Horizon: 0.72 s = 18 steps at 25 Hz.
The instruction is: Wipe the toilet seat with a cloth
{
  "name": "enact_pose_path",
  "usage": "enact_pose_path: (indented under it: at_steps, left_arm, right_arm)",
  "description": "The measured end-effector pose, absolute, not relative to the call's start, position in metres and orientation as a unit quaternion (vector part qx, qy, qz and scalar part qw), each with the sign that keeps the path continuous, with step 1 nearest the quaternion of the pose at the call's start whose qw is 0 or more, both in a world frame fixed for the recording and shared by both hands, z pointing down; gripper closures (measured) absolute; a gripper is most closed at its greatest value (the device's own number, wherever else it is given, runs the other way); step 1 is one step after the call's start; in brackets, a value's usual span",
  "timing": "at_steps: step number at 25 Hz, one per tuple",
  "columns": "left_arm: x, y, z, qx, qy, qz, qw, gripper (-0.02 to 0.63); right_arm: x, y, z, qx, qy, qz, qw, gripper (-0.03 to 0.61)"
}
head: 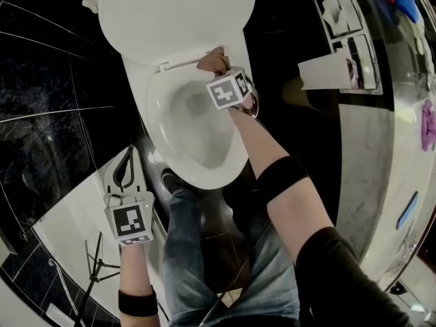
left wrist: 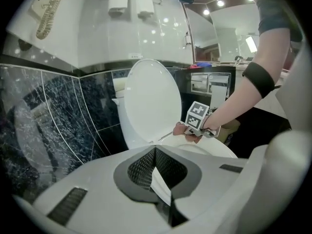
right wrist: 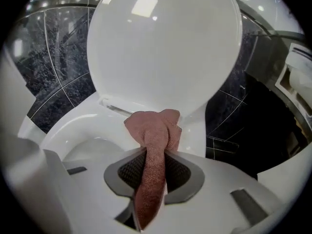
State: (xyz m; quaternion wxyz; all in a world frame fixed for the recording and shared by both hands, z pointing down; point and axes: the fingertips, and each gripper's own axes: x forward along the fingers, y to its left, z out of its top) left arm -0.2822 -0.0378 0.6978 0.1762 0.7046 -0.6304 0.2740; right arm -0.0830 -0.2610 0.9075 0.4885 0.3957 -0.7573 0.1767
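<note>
Overhead, the right gripper (head: 219, 70) sits at the hinge end of the toilet seat (head: 155, 118), whose ring runs back toward the person; the left gripper (head: 127, 176) hangs well off. Its own view shows the jaws together and empty. In the right gripper view, the jaws are clamped on the cloth (right wrist: 152, 130), with the seat just beneath the bunched tip.

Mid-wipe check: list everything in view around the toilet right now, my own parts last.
toilet lid: one, white, raised.
toilet seat: one, white, down around the bowl.
cloth: one, reddish-pink, at the seat's rear by the hinge.
wall holders: two, white, on a rail above the toilet.
tripod: one, black, floor at lower left.
right gripper: one, white, shut on the cloth.
left gripper: one, white, shut, empty, off to the toilet's left.
</note>
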Motion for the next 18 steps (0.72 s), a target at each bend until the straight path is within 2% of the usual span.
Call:
enact_pose_path:
  at_steps: [3,5,9,14,18]
  left_arm:
    - [-0.271,-0.039,0.696,0.713,-0.621,0.277,0.171,0.614]
    - [-0.264,-0.039,0.696,0.723,-0.61,0.281,0.161,0.614]
    - [-0.251,-0.039,0.696,0.72,-0.616,0.273,0.17,0.614]
    - [-0.235,-0.034,0.698,0.712,-0.621,0.27,0.189,0.614]
    - [-0.227,-0.029,0.695,0.713,-0.618,0.273,0.187,0.614]
  right_arm:
    - [-0.057,-0.262,0.908,0.39,-0.747,0.17,0.511,0.469]
    - [-0.046,-0.266,0.897,0.372,-0.751,0.114,0.533,0.472]
    - [-0.045,-0.24,0.914,0.245,-0.775,0.028,0.582,0.472]
    - [-0.032,-0.191,0.928,0.163,-0.783,0.002,0.601,0.472]
    - [-0.023,-0.15,0.932,0.136,-0.786,0.025,0.602,0.472]
